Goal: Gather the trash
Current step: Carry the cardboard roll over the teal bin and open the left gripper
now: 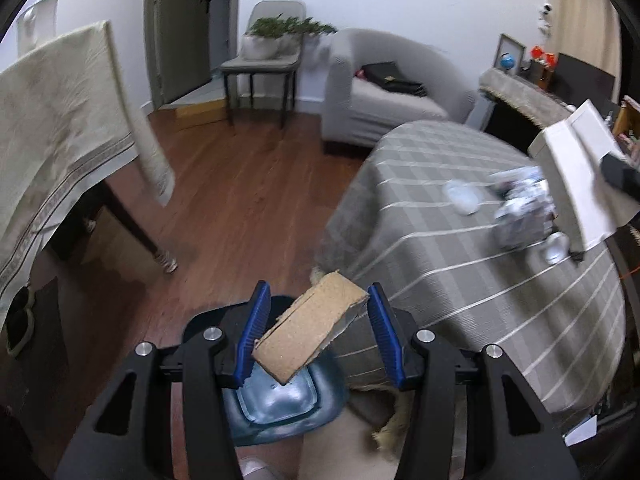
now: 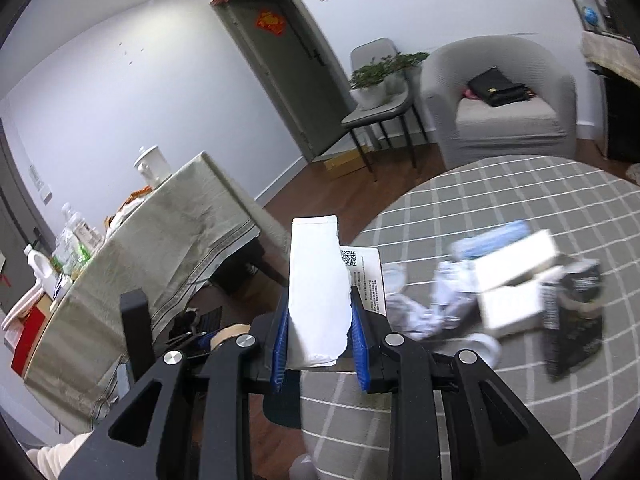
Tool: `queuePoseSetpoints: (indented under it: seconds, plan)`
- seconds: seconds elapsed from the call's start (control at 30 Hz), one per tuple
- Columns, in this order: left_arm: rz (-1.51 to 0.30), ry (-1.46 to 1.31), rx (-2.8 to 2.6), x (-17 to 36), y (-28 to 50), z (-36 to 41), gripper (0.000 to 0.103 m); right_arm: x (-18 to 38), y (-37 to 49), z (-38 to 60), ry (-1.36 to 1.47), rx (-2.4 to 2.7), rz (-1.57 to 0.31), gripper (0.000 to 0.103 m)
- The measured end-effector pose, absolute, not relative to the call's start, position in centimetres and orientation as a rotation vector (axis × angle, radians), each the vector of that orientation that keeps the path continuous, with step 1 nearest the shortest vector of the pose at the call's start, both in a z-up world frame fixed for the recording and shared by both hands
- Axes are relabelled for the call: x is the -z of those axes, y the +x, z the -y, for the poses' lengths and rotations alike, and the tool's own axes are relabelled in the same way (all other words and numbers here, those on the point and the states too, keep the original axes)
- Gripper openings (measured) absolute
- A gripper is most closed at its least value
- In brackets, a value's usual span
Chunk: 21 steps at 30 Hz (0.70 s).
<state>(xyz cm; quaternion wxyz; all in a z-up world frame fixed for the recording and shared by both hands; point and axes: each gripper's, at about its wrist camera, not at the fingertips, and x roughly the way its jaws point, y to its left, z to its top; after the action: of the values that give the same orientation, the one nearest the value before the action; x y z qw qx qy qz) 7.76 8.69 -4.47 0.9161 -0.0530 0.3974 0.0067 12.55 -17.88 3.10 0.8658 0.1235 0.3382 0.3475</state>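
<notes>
A cardboard scrap (image 1: 310, 326) is released from the opened left gripper (image 1: 316, 334) above the blue bin (image 1: 280, 404), while torn white packaging (image 2: 318, 292) is clamped in the right gripper (image 2: 318, 340), judged next for disposal.

Wood plank floor (image 1: 248, 184), white walls (image 2: 100, 92). Grey armchair (image 1: 380, 92) at 1 o'clock, grey chair (image 1: 264, 64) with potted plants (image 1: 280, 28) at 12, dark door (image 1: 188, 28) at 11. Cloth-covered table (image 1: 52, 120) at 9, round checked-cloth table (image 1: 460, 216) at 3.
</notes>
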Motion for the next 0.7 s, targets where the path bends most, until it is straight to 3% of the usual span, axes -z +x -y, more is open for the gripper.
queuePoseSetpoints:
  seconds: [0.7]
  plan:
    - [-1.121, -0.199, -0.082, 15.6, 7.6, -18.2, 0.055, 1.6, 13.1, 1.9, 0.064, -0.878, -0.867, 0.027]
